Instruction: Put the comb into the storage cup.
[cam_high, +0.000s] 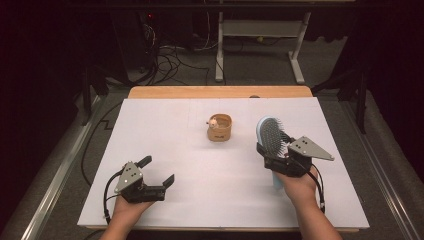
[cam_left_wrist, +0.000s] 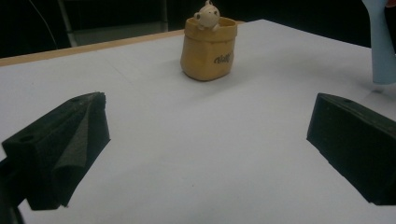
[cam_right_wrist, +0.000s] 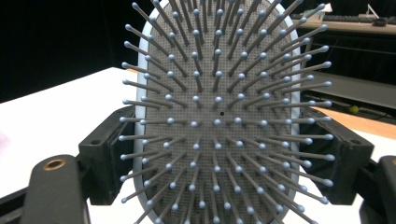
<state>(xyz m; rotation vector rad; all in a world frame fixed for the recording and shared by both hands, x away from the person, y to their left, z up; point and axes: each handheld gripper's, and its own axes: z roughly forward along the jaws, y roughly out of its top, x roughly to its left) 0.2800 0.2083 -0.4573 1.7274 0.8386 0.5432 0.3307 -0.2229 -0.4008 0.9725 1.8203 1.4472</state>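
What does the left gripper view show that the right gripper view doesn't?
Left gripper view: a small tan pouch with a little figure peeking out, and the left gripper with jaws wide apart, nothing between them. Right gripper view: the hairbrush's grey bristle pad, its blue rim clamped by the right gripper. Both show the white table and the hairbrush.

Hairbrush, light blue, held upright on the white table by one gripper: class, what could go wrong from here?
1. The right gripper clamps the light blue paddle hairbrush by the edges of its head; it might twist or slip.
2. The small tan pouch with a toy figure inside stands close by; a swing of the brush could topple it.
3. The open left gripper offers no support.
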